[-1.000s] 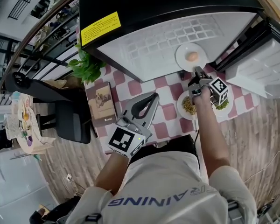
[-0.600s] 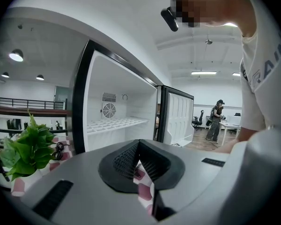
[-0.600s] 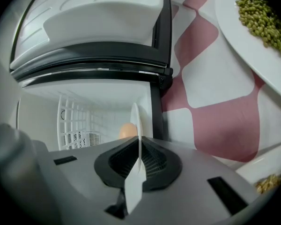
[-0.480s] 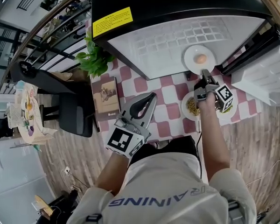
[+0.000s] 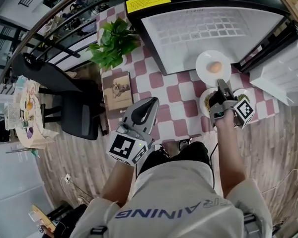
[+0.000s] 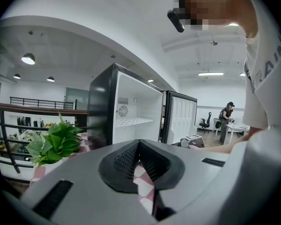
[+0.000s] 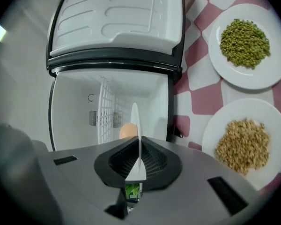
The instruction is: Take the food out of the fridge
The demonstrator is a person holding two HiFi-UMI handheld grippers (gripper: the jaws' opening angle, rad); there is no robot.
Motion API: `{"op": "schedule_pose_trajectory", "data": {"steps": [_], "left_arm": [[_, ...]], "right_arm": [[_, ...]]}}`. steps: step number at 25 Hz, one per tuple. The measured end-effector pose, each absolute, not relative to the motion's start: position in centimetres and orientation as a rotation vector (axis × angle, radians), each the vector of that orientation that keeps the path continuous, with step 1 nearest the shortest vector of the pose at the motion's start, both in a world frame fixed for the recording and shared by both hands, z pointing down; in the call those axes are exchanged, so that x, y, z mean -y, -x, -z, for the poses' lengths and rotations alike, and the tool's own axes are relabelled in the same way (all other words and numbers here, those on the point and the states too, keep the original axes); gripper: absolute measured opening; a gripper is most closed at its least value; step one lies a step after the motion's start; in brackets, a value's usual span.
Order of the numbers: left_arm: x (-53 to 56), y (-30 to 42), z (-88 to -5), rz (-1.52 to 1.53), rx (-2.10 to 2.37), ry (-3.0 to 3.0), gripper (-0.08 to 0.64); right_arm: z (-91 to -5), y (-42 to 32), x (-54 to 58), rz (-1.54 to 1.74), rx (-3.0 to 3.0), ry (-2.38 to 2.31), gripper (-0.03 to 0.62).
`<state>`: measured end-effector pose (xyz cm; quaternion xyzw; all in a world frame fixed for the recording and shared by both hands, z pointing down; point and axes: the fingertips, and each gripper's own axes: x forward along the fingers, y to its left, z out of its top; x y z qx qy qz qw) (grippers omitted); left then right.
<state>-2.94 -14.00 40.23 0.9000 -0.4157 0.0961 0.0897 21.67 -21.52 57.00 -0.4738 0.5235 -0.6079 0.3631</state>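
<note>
A white plate (image 5: 208,62) with a brown egg (image 5: 215,67) on it hangs at the open fridge's (image 5: 208,26) front edge, over the checkered table (image 5: 176,95). My right gripper (image 5: 221,85) is shut on the plate's near rim. In the right gripper view the plate (image 7: 135,121) shows edge-on between the jaws of that gripper (image 7: 136,146), with the egg (image 7: 127,131) behind it. My left gripper (image 5: 152,101) is shut and holds nothing, low over the table's near side; its view (image 6: 139,146) looks toward the fridge (image 6: 131,111).
Two plates stand on the table under my right hand, one with green peas (image 7: 246,43) and one with tan grains (image 7: 243,144). The fridge door (image 5: 283,73) stands open at the right. A potted plant (image 5: 114,46), a book (image 5: 116,95) and a black chair (image 5: 64,98) are at the left.
The right gripper has drawn the plate with the egg out from the fridge shelf to its front edge and lifted it. The left gripper has shifted sideways over the table.
</note>
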Motion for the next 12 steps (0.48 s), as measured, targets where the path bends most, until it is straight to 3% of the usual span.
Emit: {"op": "schedule_pose_trajectory", "data": {"steps": [12], "left_arm": [[7.4,11.3,-40.5,-0.274,1.247,-2.659,0.008]], "right_arm": [[-60.0,-9.7,11.6,1.747,-1.397,1.199,0.029]]}}
